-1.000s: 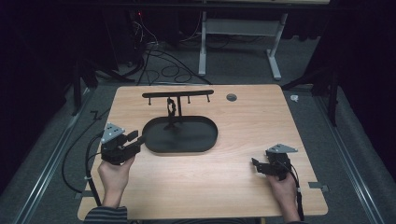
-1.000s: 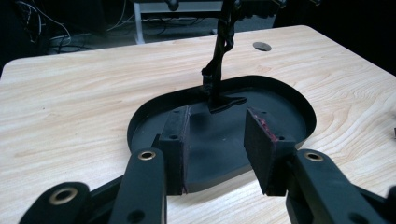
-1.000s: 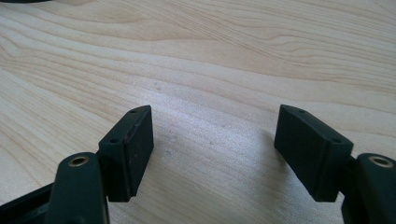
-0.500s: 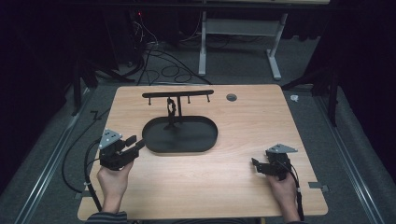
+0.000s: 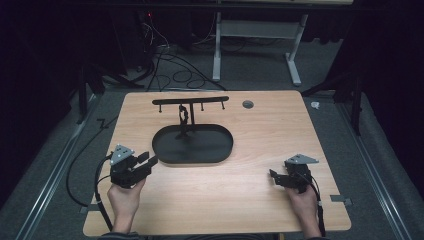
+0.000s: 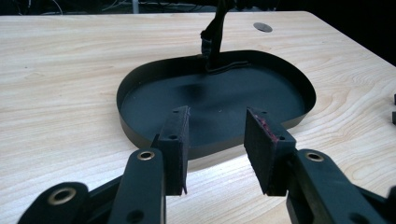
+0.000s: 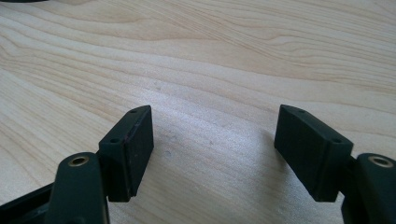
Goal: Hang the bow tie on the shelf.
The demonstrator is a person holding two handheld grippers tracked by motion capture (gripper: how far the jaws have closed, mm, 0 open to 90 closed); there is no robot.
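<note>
Left gripper sits low over the table w/ its jaws apart and nothing between them. Straight ahead of its pads is the black oval tray, near wall just beyond the fingertips, not touching. That's the relation to watch: the tray lies dead ahead of the left jaws, and its long axis runs across their line of reach, so they face the tray's long flank, not one of its rounded ends.

Where's the tray? Middle of the table, a bit toward the far side in the high view, a thin upright post rising from its far part and carrying a crossbar w/ small pegs. In the left gripper view the post stands on the far side of the tray floor, well past the pads.

Right gripper rests near the table's near right corner, jaws wide apart, bare wood grain between them, nothing held. It's well apart from the tray.

So the left hand is clearly the nearer of the 2. My read: if the tray or its stand is the target, left goes fwd a short way and meets the near wall 1st; the post would need a reach over that wall. Right would have to cross a good stretch of table to help.
</note>
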